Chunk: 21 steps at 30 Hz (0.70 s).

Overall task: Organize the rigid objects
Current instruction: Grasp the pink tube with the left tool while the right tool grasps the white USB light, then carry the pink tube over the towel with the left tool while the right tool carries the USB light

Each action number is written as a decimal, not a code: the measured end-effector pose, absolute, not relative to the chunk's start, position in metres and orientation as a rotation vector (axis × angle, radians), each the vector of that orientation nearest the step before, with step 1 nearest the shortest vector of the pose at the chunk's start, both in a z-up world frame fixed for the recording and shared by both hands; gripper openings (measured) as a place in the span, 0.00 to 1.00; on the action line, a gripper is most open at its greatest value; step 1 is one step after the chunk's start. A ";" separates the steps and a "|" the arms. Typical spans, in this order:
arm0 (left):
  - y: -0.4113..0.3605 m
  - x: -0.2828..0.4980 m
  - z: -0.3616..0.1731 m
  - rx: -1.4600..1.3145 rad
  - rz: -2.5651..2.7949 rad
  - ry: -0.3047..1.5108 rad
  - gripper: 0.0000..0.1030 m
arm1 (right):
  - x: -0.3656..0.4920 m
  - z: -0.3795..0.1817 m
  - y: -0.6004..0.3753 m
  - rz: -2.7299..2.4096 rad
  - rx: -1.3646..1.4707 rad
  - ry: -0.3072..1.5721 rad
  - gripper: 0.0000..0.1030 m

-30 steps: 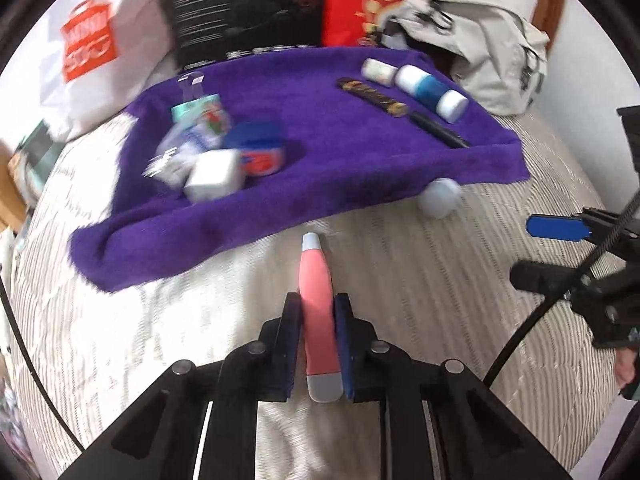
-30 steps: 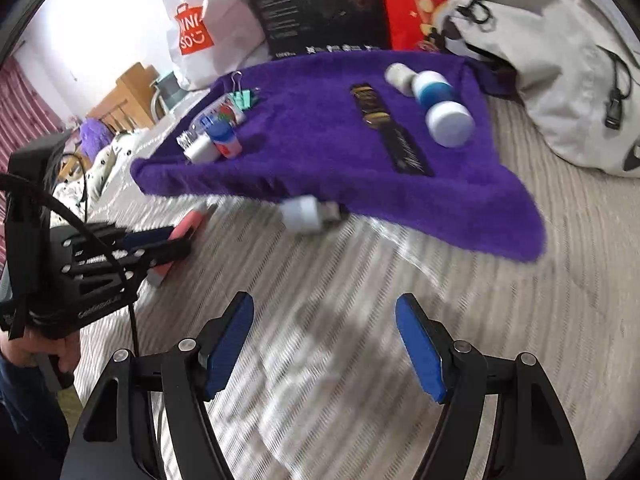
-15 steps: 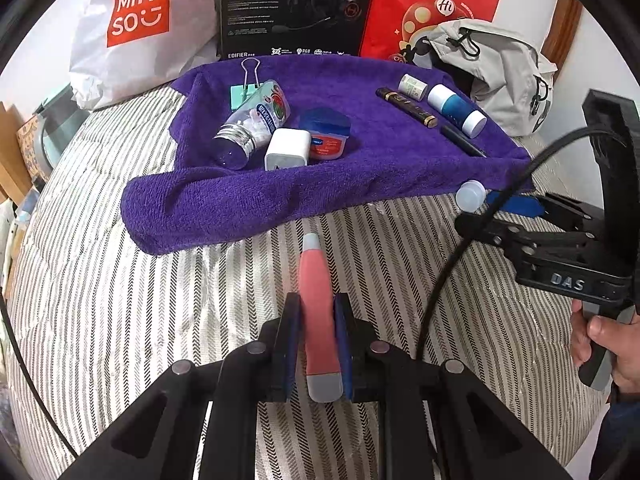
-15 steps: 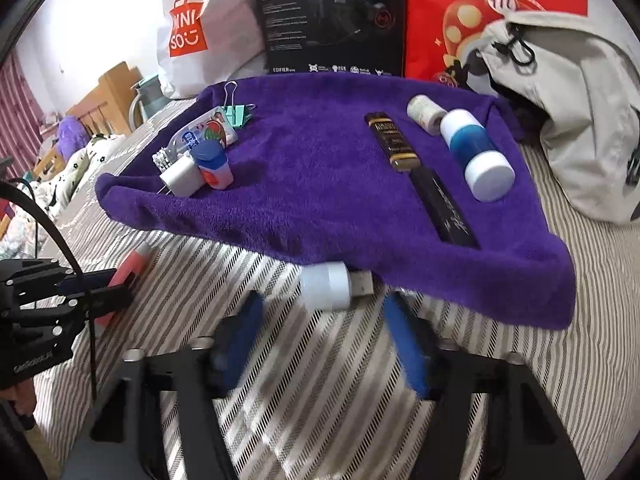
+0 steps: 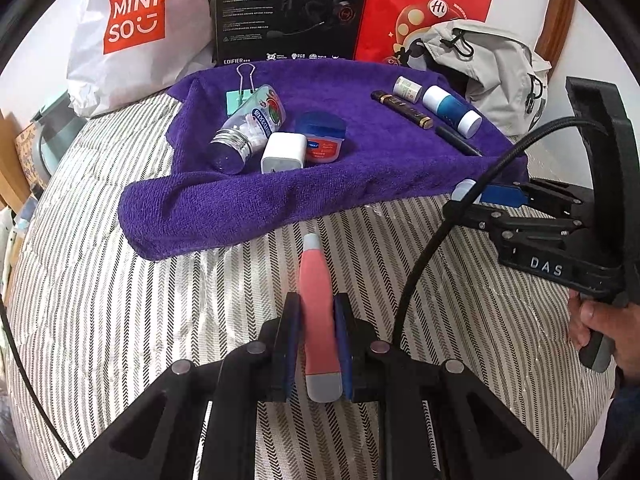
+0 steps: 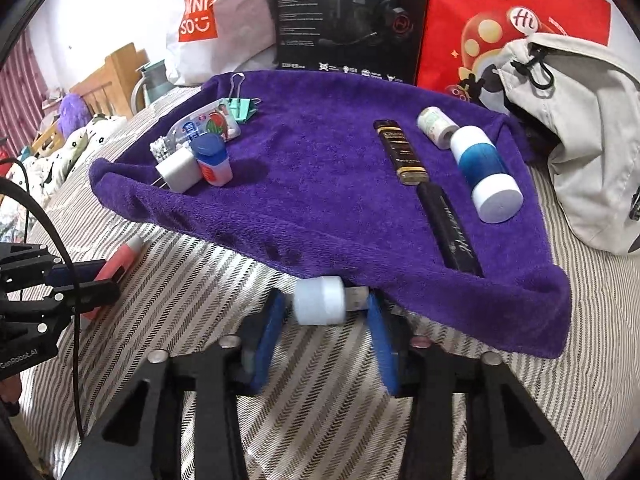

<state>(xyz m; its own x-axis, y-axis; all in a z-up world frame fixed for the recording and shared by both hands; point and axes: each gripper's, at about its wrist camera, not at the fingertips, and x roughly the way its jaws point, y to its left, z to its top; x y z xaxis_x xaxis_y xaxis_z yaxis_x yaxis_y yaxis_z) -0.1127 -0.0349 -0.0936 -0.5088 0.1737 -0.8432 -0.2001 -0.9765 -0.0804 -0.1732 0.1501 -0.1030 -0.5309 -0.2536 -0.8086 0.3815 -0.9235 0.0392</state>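
Observation:
My left gripper [image 5: 316, 300] is shut on a pink tube [image 5: 316, 276] with a grey cap, held low over the striped bedcover [image 5: 120, 300]. My right gripper [image 6: 326, 312] stands open and narrowed around a white USB plug [image 6: 320, 300] lying at the front edge of the purple towel [image 6: 320, 160]. Its blue fingers [image 6: 276, 320] sit close on either side of the plug. On the towel's left lie a clear bottle [image 5: 248, 128], a white charger [image 5: 282, 152] and a blue jar [image 5: 322, 138]. On its right lie a black pen [image 6: 400, 148] and a blue-and-white bottle [image 6: 480, 168].
Behind the towel stand a white shopping bag [image 5: 132, 28], a black box [image 5: 292, 8] and a red bag [image 5: 424, 4]. A grey backpack [image 6: 580, 128] lies at the right. A green binder clip [image 6: 244, 108] rests on the towel. A hand [image 5: 600, 332] holds the right gripper.
The right gripper has moved forward to the white USB plug and its fingers have narrowed around it. The left gripper still holds the pink tube and has barely moved.

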 end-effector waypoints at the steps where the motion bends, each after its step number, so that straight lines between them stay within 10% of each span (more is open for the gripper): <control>1: -0.035 -0.113 -0.094 -1.423 2.555 0.041 0.16 | -0.174 -0.103 0.152 -2.454 1.273 0.176 0.35; 21: -0.033 -0.114 -0.094 -1.436 2.557 0.092 0.16 | -0.140 -0.103 0.175 -2.480 1.348 0.227 0.36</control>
<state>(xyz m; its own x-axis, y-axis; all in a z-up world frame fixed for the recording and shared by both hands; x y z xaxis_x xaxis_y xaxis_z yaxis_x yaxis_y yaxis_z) -0.1136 -0.0325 -0.0941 -0.5045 0.1497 -0.8504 -0.2102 -0.9765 -0.0473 -0.1399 0.1745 -0.1029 -0.5102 -0.1925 -0.8382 0.3412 -0.9400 0.0082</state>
